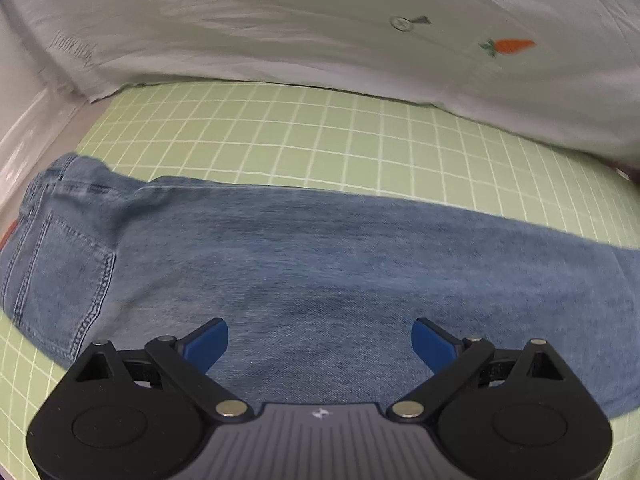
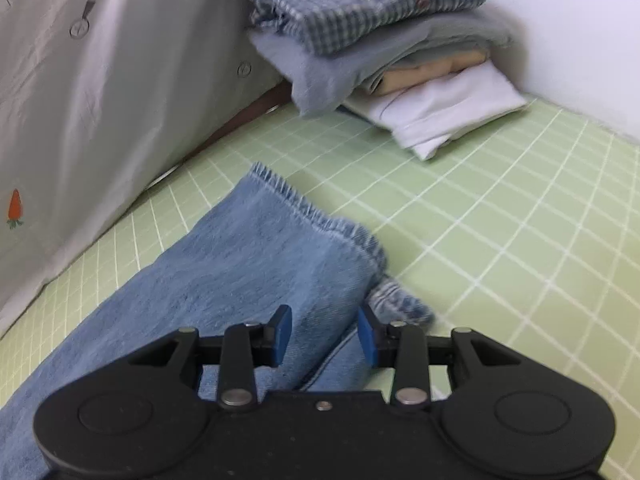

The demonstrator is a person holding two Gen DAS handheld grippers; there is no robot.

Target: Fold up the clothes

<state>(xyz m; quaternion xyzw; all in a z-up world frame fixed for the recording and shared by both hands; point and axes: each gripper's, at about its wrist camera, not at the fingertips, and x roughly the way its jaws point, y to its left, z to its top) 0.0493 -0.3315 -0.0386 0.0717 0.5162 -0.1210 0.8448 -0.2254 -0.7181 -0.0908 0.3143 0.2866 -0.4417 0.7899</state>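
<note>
A pair of blue jeans [image 1: 304, 264] lies flat across the green grid mat [image 1: 304, 132], legs folded together, back pocket at the left. My left gripper [image 1: 320, 340] is open wide just above the middle of the jeans, holding nothing. In the right wrist view the leg end of the jeans [image 2: 248, 256] lies with its frayed hem toward the far side. My right gripper [image 2: 325, 334] hovers partly open over the right edge of the leg near the hem, with denim between its blue pads; it is not closed on it.
A person in a white buttoned shirt with a carrot print [image 1: 508, 46] stands along the far edge of the mat, also in the right wrist view [image 2: 80, 92]. A stack of folded clothes [image 2: 384, 52] sits at the far corner by the white wall.
</note>
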